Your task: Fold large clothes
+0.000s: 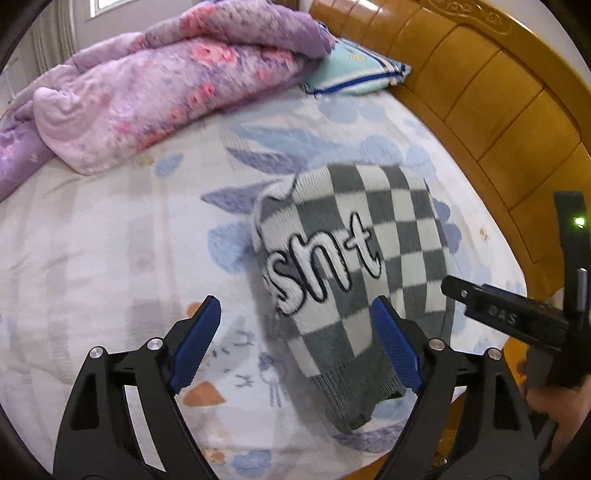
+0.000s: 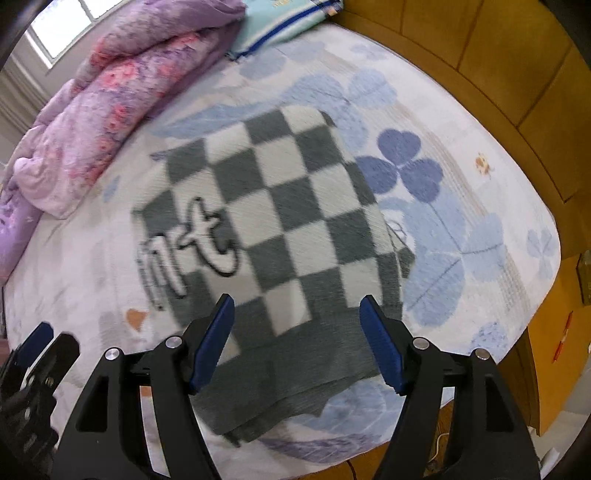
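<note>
Blue-padded, both tongs gape wide and grip nothing: the left tongs point(image 1: 295, 341) hang above the folded checkered sweater point(image 1: 354, 266) and the bedsheet point(image 1: 110, 258), the right tongs point(image 2: 297, 341) over the sweater's grey hem. That sweater lies flat near the bed's corner, white lettering up. A purple floral quilt point(image 1: 155, 85) and a teal pillow point(image 1: 354, 70) sit further back, beside the wooden headboard point(image 1: 480, 85). A window point(image 2: 70, 26) shows behind.
</note>
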{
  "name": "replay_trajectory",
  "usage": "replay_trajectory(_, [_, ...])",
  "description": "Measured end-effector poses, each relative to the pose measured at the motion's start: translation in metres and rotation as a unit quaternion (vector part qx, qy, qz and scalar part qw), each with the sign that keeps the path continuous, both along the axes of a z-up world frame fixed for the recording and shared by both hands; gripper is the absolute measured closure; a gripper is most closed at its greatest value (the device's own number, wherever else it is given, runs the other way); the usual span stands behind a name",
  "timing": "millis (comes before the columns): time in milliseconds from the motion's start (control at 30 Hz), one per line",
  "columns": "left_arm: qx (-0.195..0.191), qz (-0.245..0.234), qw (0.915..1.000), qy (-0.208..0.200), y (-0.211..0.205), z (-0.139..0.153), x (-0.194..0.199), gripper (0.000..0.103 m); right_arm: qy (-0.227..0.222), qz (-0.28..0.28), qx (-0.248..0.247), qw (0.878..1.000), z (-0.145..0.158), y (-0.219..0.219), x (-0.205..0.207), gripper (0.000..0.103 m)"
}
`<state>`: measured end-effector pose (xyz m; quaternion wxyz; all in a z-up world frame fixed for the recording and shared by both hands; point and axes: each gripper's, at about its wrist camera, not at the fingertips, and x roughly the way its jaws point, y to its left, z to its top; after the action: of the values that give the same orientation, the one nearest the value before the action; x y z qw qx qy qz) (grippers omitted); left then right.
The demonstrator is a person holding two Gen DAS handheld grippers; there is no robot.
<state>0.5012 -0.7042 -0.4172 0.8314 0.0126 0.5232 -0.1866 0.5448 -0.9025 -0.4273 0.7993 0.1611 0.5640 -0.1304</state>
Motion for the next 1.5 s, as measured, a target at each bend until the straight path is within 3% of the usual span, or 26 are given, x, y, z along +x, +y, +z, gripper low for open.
replay_trajectory(567, [-0.033,0.034,0.997,-0.062,0.079,0.099,-0.046,0.014,-0.085,0.025,-0.019,0.996,0.116,0.1,-0.06,0.034])
replay_trajectory(800, [-0.051,0.031,0.9929,-0.103,0.154,0.158,-0.09,0.013,-0.135,0.021,-0.026,0.99,0.171,0.17,-0.108,0.033])
replay_trajectory(1167, [-0.05,0.022,0.9855,-0.16,0.315,0.239,-0.198,0.011,-0.213,0.023,-0.033,0.976,0.251,0.336,-0.22,0.03])
replay_trajectory(1267, [-0.047,0.019,0.9843,-0.169,0.348,0.258,-0.225,0.011,-0.228,0.036,-0.036,0.972,0.274,0.375,-0.245,0.023])
replay_trajectory(1500, [-0.05,0.036,0.9798,-0.19,0.42,0.31,-0.282,0.008,-0.267,0.089,-0.04,0.959,0.328,0.443,-0.292,0.019])
